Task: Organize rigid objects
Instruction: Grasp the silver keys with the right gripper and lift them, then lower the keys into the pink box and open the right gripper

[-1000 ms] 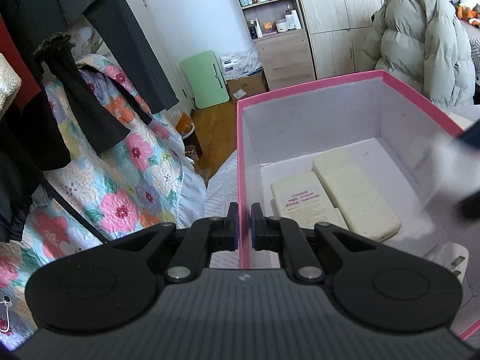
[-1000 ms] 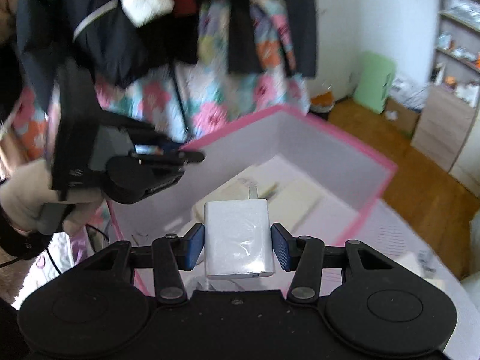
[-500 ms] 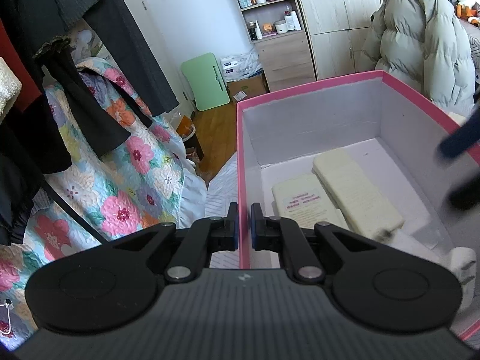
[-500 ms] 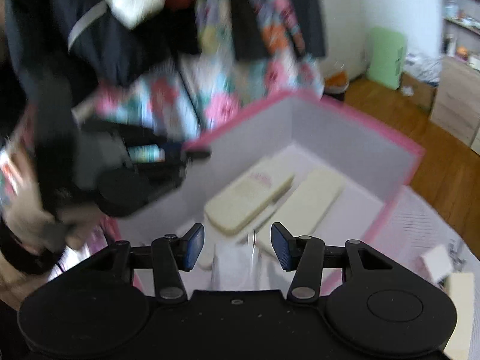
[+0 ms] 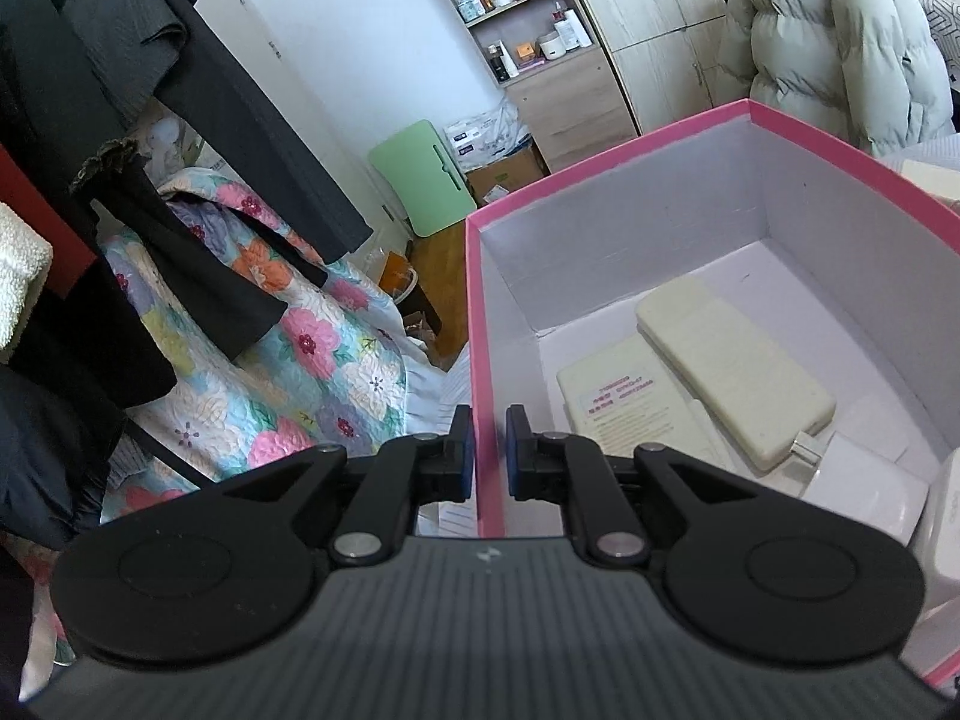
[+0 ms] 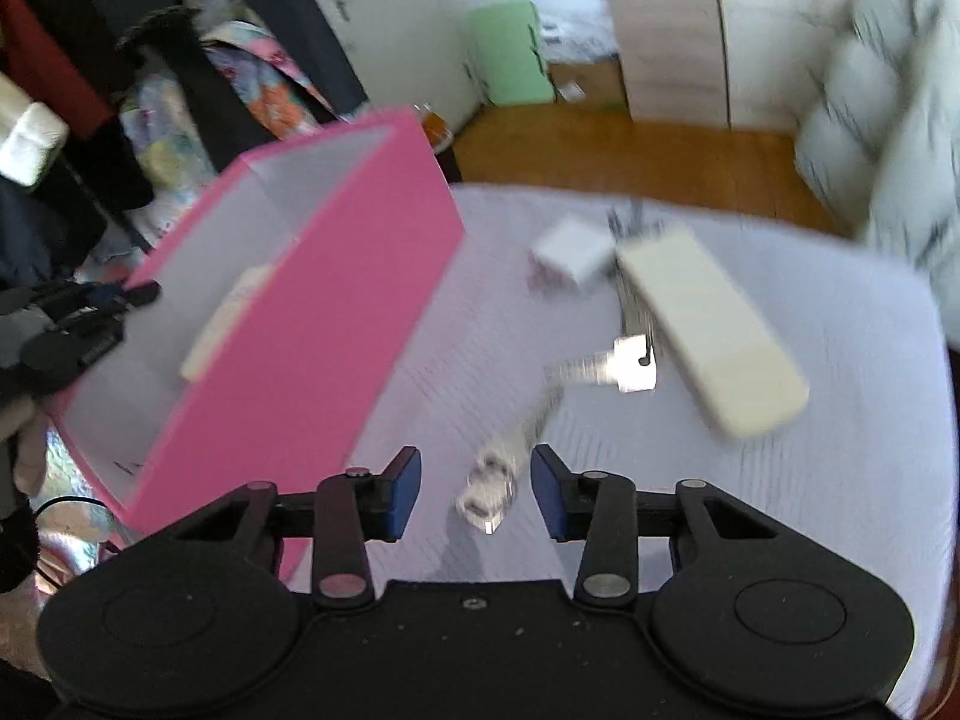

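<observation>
My left gripper point(image 5: 487, 450) is shut on the near wall of the pink box point(image 5: 480, 324). Inside the box lie two cream power banks point(image 5: 732, 372) and a white charger point(image 5: 864, 489). My right gripper point(image 6: 474, 483) is open and empty, outside the box point(image 6: 360, 312), above the white table point(image 6: 810, 480). On the table lie a cream power bank point(image 6: 708, 324), a small white charger point(image 6: 573, 252), a silver key point(image 6: 618, 366) and a small silvery item point(image 6: 504, 468) between my fingers. The right wrist view is blurred.
Clothes hang over a floral quilt point(image 5: 252, 360) at the left. A green folded table point(image 5: 426, 180), a wooden shelf cabinet point(image 5: 558, 78) and a pale puffer coat point(image 5: 840, 42) stand behind the box. The table's far edge drops to a wooden floor point(image 6: 630, 150).
My right gripper let the white charger go into the box, then swung out to the right over the table. My left gripper stays clamped on the box wall.
</observation>
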A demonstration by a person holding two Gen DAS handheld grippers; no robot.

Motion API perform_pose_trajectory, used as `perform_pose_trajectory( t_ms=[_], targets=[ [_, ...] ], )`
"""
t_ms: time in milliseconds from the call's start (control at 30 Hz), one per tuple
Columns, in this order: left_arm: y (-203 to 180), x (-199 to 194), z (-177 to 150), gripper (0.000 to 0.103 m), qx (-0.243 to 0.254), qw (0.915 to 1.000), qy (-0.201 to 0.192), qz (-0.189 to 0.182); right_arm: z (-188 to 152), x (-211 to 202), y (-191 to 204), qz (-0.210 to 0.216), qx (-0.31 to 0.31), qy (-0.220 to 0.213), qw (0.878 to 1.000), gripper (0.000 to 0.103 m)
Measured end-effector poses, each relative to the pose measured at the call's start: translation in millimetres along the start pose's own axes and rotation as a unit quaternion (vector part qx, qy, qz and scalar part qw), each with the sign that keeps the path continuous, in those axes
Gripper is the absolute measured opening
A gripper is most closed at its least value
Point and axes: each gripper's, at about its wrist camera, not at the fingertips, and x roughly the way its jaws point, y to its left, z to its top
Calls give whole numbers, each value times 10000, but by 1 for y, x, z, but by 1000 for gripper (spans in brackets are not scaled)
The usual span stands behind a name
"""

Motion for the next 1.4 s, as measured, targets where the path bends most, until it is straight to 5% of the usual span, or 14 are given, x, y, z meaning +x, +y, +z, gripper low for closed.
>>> perform_pose_trajectory(
  t_ms=[233,267,333,367,700,1100,1233,1400],
  targets=[
    [0,1,0,9,15,10000,-11,23,-12,27,14,-433,-469,-85,9979,44],
    [1,1,0,9,9,10000,-13,20,-14,32,16,-439,-608,-20,9972,31],
    [2,2,0,9,-5,10000,-18,11,-16,35,20,-541,-769,-160,9954,27],
    [2,2,0,9,-7,10000,-17,15,-17,32,18,-534,-739,-215,9956,7],
    [9,2,-3,9,-224,9997,-35,-92,5,-11,28,-169,-506,-902,9945,6],
    [18,4,-4,9,-436,9988,-10,-237,62,-68,99,418,-1343,-1855,9725,6],
    [17,4,-4,9,-428,9988,-15,-249,78,-62,124,932,-1602,-1759,9668,6],
    [19,4,-5,9,-475,9985,-28,-278,95,-23,152,1314,-1823,-1100,9682,6]
  ],
)
